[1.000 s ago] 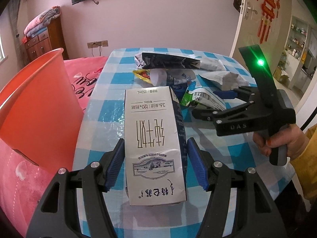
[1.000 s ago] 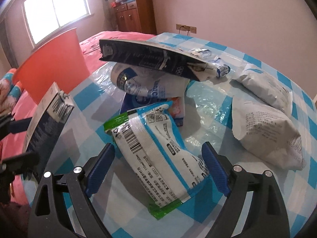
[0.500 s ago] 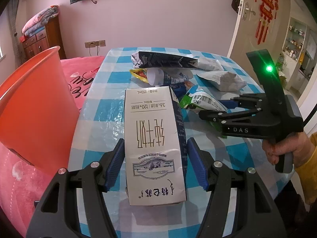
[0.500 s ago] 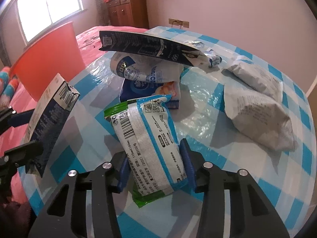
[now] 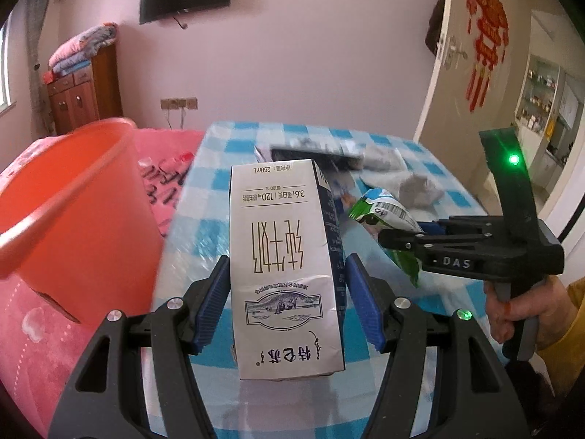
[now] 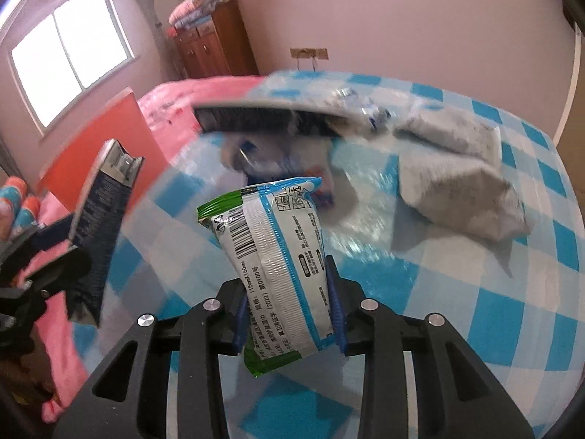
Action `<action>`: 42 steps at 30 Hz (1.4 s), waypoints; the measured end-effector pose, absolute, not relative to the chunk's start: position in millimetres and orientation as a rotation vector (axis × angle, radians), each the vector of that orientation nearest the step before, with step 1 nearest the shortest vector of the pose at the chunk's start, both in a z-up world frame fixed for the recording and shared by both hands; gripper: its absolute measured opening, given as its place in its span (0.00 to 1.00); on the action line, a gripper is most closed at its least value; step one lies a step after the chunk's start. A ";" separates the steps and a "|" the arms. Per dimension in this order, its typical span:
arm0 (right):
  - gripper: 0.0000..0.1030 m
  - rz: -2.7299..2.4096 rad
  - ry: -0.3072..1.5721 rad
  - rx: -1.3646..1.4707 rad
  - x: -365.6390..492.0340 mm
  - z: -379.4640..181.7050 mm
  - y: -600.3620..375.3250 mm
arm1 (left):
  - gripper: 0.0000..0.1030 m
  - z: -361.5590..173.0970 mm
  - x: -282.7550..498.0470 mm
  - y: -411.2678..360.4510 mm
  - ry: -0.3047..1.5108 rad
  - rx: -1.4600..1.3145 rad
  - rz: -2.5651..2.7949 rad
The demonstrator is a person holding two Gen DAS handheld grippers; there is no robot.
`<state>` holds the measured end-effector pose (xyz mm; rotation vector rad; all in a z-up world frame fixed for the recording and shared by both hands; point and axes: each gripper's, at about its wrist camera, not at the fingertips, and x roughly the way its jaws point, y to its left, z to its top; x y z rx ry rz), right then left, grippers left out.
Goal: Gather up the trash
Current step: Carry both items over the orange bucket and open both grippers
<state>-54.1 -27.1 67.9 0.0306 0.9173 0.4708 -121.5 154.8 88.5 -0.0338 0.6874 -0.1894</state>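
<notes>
Both hands are loaded, so the pick-up step looks finished and the carry to the bin is in hand. The left claw (image 5: 287, 301) pinches a milk carton (image 5: 285, 256) between its blue pads, holding it clear of the checked tabletop (image 5: 204, 226). The right claw (image 6: 289, 309) has just been closing and now squeezes a green-and-white wipes packet (image 6: 278, 252) at its lower half; the packet hangs above the tabletop, its top leaning away. The red plastic bucket (image 5: 73, 212) stands at the left, just beside the tabletop's edge with its rim open. By my judgement, the next move calls for swinging each claw over that rim before letting go, carton first since it is nearer. Several crumpled bags (image 6: 464, 190) and a dark wrapper (image 6: 263, 117) lie on the tabletop yet to be collected.
</notes>
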 end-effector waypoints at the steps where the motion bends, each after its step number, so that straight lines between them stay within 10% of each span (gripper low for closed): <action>1: 0.35 0.488 0.909 0.048 -52.5 76.8 -23.2 | 0.62 94.7 -122.4 159.6 0.666 -0.038 -0.178; 15: 0.35 0.891 0.750 0.150 -13.4 207.5 122.3 | 0.62 174.7 -126.1 269.9 0.468 -0.146 0.146; 26: 0.38 0.987 0.811 0.162 18.0 192.9 215.4 | 0.74 148.0 -90.4 323.6 0.565 -0.188 0.353; 34: 0.87 0.924 0.705 0.292 10.4 187.4 163.4 | 0.85 141.8 -106.8 326.7 0.514 -0.181 0.380; 42: 0.93 0.745 0.516 0.275 -27.0 170.8 94.8 | 0.87 155.3 -145.4 299.2 0.337 -0.164 0.322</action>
